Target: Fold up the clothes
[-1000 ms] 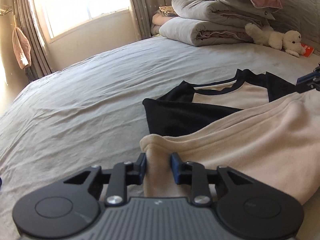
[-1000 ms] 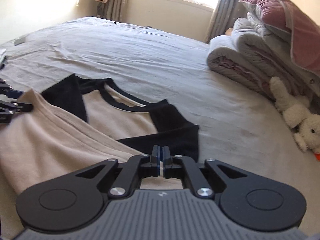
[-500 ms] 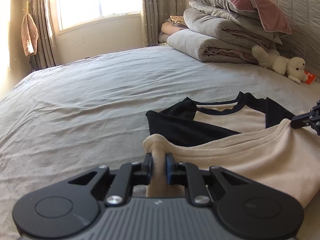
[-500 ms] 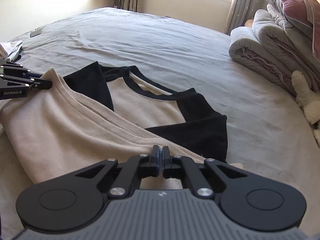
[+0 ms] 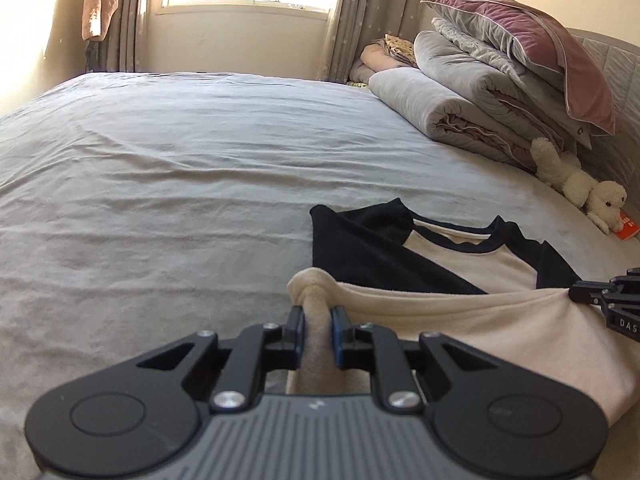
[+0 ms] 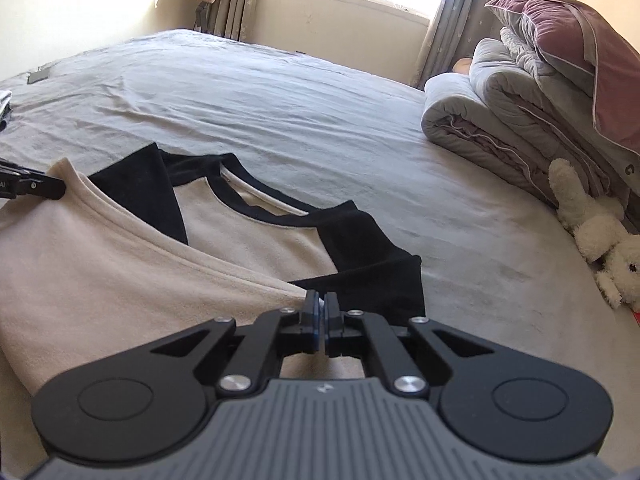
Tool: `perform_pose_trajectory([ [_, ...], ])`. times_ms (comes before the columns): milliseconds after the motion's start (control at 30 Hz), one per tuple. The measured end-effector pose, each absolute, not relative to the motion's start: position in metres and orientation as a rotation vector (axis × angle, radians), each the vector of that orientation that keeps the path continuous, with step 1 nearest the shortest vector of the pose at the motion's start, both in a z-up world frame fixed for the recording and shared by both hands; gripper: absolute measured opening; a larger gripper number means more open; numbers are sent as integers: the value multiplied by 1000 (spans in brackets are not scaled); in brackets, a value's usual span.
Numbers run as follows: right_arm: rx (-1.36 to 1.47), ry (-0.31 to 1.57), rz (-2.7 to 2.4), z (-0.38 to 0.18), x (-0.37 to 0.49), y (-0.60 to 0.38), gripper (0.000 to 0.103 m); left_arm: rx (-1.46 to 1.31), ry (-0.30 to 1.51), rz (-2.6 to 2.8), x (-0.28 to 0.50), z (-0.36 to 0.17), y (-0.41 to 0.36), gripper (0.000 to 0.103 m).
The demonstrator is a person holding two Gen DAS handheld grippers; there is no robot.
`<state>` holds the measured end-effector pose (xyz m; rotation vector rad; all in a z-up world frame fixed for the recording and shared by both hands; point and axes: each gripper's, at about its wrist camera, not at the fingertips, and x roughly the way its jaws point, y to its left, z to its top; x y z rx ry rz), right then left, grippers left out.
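Note:
A cream T-shirt (image 5: pixel 460 320) (image 6: pixel 120 264) with black sleeves and a black collar lies on the grey bed, its lower part lifted and drawn over the chest. My left gripper (image 5: pixel 317 320) is shut on the bunched left corner of the cream hem, which pokes out past the fingertips. My right gripper (image 6: pixel 321 308) is shut on the right corner of the same hem, the fabric thin between its pads. Each gripper shows at the other view's edge, the right one (image 5: pixel 608 300) and the left one (image 6: pixel 28 188). The black sleeves (image 5: pixel 360 244) (image 6: pixel 372 264) lie flat beyond the raised hem.
A stack of rolled grey quilts (image 5: pixel 472 104) (image 6: pixel 500 116) with a mauve pillow (image 5: pixel 540 40) stands at the headboard on the right. A white plush toy (image 5: pixel 580 188) (image 6: pixel 600 232) lies beside it. The grey sheet (image 5: pixel 180 168) stretches towards the window.
Both grippers have carried the cream hem forward towards the collar, covering more of the chest and sleeves. The left gripper's fingers have closed tighter on the bunched corner.

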<state>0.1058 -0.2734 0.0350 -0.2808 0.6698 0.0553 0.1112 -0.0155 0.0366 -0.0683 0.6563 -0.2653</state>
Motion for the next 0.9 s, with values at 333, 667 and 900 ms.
perform_pose_trajectory([
  [333, -293, 752, 46, 27, 110, -267, 4, -46, 641, -220, 110, 47, -14, 31],
  [667, -244, 751, 77, 38, 106, -279, 22, -45, 632, -235, 114, 40, -7, 31],
  [900, -250, 751, 100, 30, 109, -277, 44, 7, 618, -264, 114, 39, -12, 7],
])
